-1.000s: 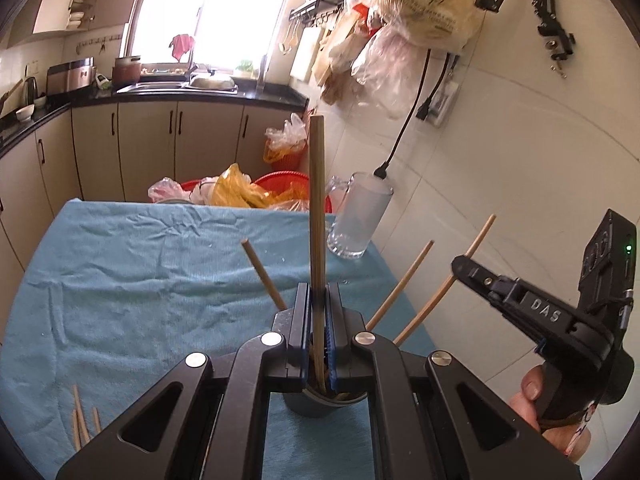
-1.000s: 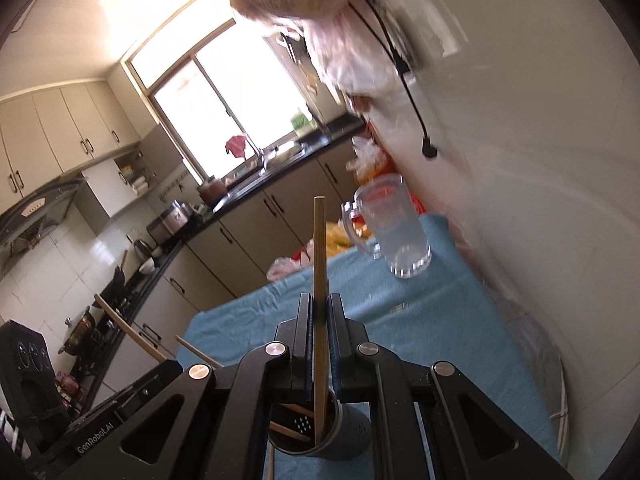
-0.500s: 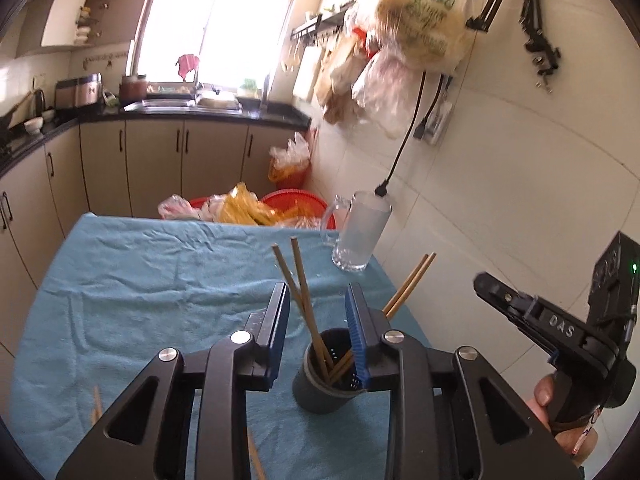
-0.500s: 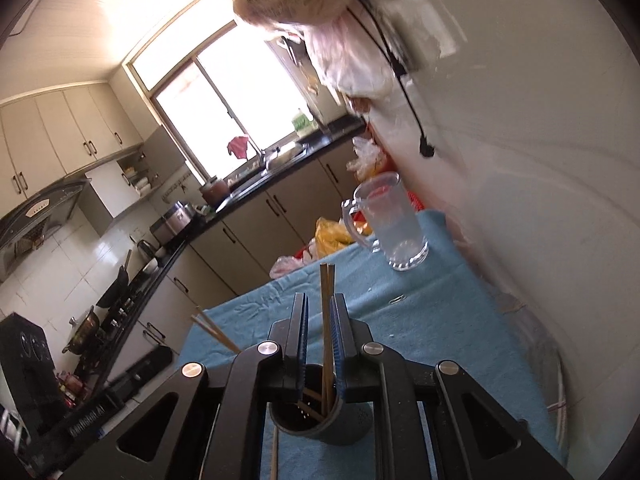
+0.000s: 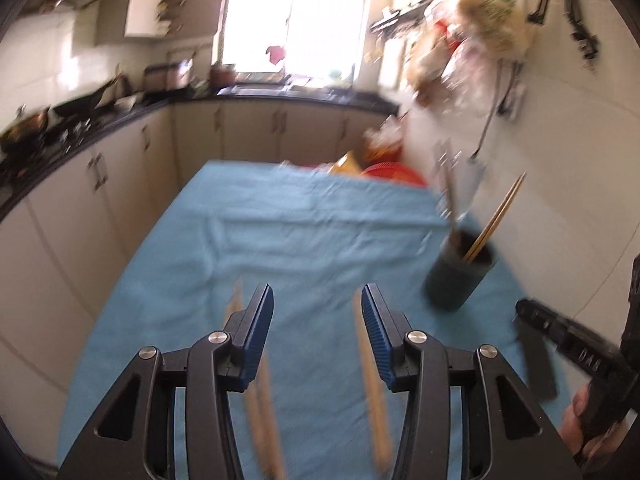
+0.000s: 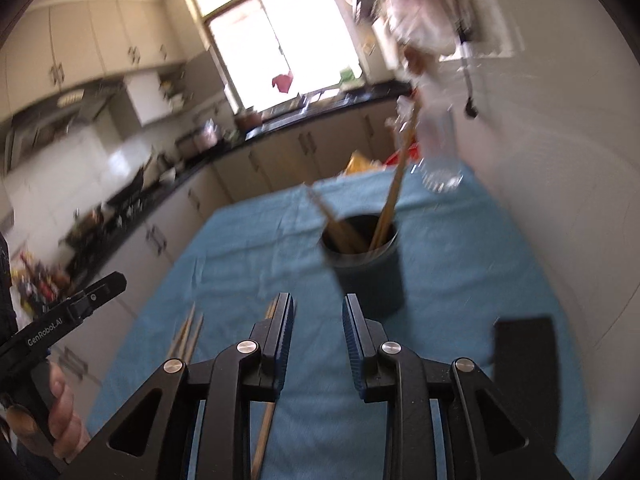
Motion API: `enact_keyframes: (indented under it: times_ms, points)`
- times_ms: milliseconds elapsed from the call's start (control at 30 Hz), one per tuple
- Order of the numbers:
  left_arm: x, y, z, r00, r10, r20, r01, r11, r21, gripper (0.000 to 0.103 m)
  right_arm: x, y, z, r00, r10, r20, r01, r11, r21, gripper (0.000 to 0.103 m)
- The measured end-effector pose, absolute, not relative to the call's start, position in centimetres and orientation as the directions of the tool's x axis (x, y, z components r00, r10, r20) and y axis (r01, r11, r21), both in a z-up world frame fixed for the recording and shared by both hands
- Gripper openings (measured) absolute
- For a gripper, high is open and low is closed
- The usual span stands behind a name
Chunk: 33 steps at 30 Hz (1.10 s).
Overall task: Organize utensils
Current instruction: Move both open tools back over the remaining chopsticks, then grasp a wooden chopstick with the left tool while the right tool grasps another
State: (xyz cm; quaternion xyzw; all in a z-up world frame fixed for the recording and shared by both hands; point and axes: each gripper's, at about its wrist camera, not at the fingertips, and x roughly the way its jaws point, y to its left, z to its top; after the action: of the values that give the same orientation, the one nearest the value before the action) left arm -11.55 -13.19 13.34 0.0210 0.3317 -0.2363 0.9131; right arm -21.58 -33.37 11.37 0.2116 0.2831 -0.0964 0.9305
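A dark round holder (image 5: 460,276) stands on the blue cloth with several wooden chopsticks (image 5: 496,216) leaning in it. My left gripper (image 5: 317,304) hovers to its left over loose chopsticks (image 5: 372,400) lying on the cloth. Its jaws are opening, with nothing held between them. In the right wrist view the holder (image 6: 368,276) with its chopsticks (image 6: 394,184) stands just beyond my right gripper (image 6: 319,308), whose jaws are also opening and hold nothing. More loose chopsticks (image 6: 186,336) lie at the lower left. Both views are motion-blurred.
A flat black object (image 6: 524,352) lies on the blue cloth (image 6: 460,248) near the right wall. A glass mug (image 6: 440,168) stands at the far right corner. Kitchen cabinets (image 5: 100,184) run along the left. A hand (image 6: 60,412) holds the left gripper's handle.
Each gripper let go of the chopstick it held upright over the holder; both sticks now stand in it. Both grippers drew back and left from the holder and opened wider.
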Motion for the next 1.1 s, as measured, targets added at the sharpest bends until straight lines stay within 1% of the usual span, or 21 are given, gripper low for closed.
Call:
enact_keyframes:
  times_ms: [133, 233, 333, 433, 533, 633, 667, 800, 833, 900, 967, 1033, 1100]
  points:
    - [-11.8, -8.9, 9.8, 0.646, -0.356, -0.675, 0.378, 0.918, -0.122, 0.044, -20.8, -31.3, 8.9, 0.797, -0.026, -0.603, 0.291, 0.893, 0.345, 0.027]
    - [-11.1, -6.9, 7.8, 0.604, -0.347, -0.718, 0.343, 0.926, -0.158, 0.044, -20.2, -29.9, 7.3, 0.772, -0.004, -0.636, 0.283, 0.898, 0.338, 0.027]
    - [-10.6, -5.3, 6.2, 0.574, -0.342, -0.744, 0.311, 0.932, -0.188, 0.044, -19.8, -29.3, 5.8, 0.745, -0.023, -0.667, 0.306, 0.900, 0.311, 0.027]
    - [-9.8, -5.1, 5.2, 0.543, -0.335, -0.770, 0.292, 0.935, -0.200, 0.044, -19.4, -29.8, 4.3, 0.725, -0.001, -0.689, 0.328, 0.880, 0.344, 0.027]
    - [-8.7, -5.8, 4.3, 0.511, -0.323, -0.796, 0.298, 0.936, -0.189, 0.044, -19.3, -30.3, 3.1, 0.706, -0.029, -0.708, 0.354, 0.880, 0.317, 0.027]
    - [-7.8, -6.8, 3.4, 0.488, -0.307, -0.817, 0.304, 0.937, -0.170, 0.044, -19.0, -30.7, 2.5, 0.692, -0.018, -0.722, 0.356, 0.879, 0.319, 0.027]
    - [-7.4, -7.1, 2.9, 0.480, -0.292, -0.827, 0.304, 0.940, -0.155, 0.039, -19.0, -30.7, 2.4, 0.689, -0.016, -0.725, 0.355, 0.879, 0.318, 0.027]
    - [-6.0, -8.1, 1.5, 0.449, -0.250, -0.858, 0.302, 0.946, -0.118, 0.029, -18.8, -31.1, 2.6, 0.685, 0.000, -0.729, 0.339, 0.885, 0.319, 0.028]
    - [-5.7, -8.3, 1.7, 0.468, -0.233, -0.852, 0.305, 0.948, -0.092, 0.026, -18.7, -31.2, 2.7, 0.684, 0.009, -0.730, 0.335, 0.885, 0.324, 0.028]
    - [-5.0, -8.8, 1.7, 0.465, -0.225, -0.856, 0.311, 0.947, -0.080, 0.025, -18.2, -31.4, 3.2, 0.680, 0.032, -0.733, 0.324, 0.883, 0.339, 0.028]
    - [-3.9, -9.1, 1.6, 0.473, -0.191, -0.860, 0.299, 0.953, -0.047, 0.015, -17.4, -31.5, 3.6, 0.664, 0.049, -0.746, 0.321, 0.883, 0.343, 0.028]
    - [-3.1, -9.0, 1.5, 0.479, -0.164, -0.862, 0.277, 0.960, -0.029, 0.007, -16.1, -31.4, 4.2, 0.643, 0.066, -0.763, 0.314, 0.886, 0.341, 0.028]
    - [-2.7, -8.5, 1.5, 0.475, -0.178, -0.862, 0.267, 0.962, -0.051, 0.007, -14.7, -31.0, 4.6, 0.617, 0.065, -0.784, 0.312, 0.894, 0.320, 0.027]
